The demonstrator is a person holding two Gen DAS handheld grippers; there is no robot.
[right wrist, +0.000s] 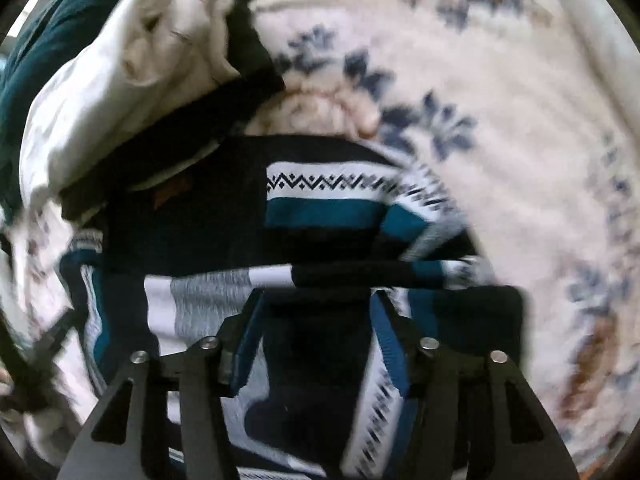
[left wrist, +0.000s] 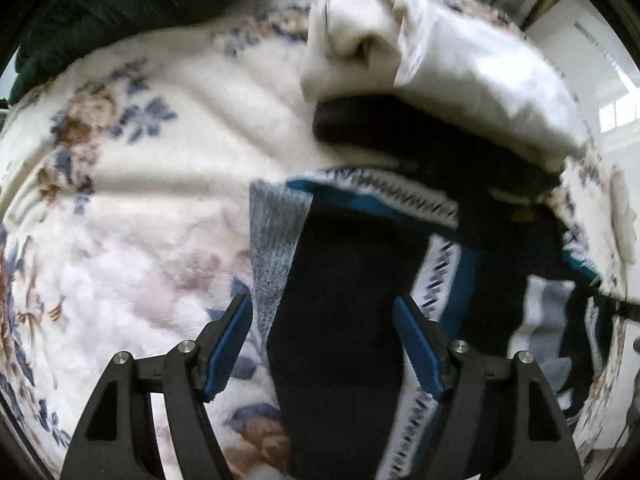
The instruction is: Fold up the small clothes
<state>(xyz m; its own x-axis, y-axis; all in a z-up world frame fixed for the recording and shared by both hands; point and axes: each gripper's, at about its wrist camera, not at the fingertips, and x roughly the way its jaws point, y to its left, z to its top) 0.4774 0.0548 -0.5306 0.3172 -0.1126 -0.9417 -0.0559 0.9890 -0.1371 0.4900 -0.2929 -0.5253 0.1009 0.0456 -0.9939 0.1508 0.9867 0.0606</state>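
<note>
A small knitted sweater [left wrist: 352, 280], navy with teal, white and grey patterned bands, lies on a floral blanket. My left gripper [left wrist: 322, 308] is open, its blue-padded fingers [left wrist: 230, 340] spread over the sweater's navy part near its grey edge. In the right wrist view the same sweater [right wrist: 320, 208] fills the middle. My right gripper [right wrist: 316, 300] is open, its fingers [right wrist: 390, 340] standing either side of a raised fold of the sweater; whether they touch it I cannot tell.
The cream floral blanket [left wrist: 140, 200] covers the surface. A pile of white and black garments [left wrist: 460, 80] lies beyond the sweater, also in the right wrist view [right wrist: 140, 72]. A dark green cloth [right wrist: 36, 60] lies behind it.
</note>
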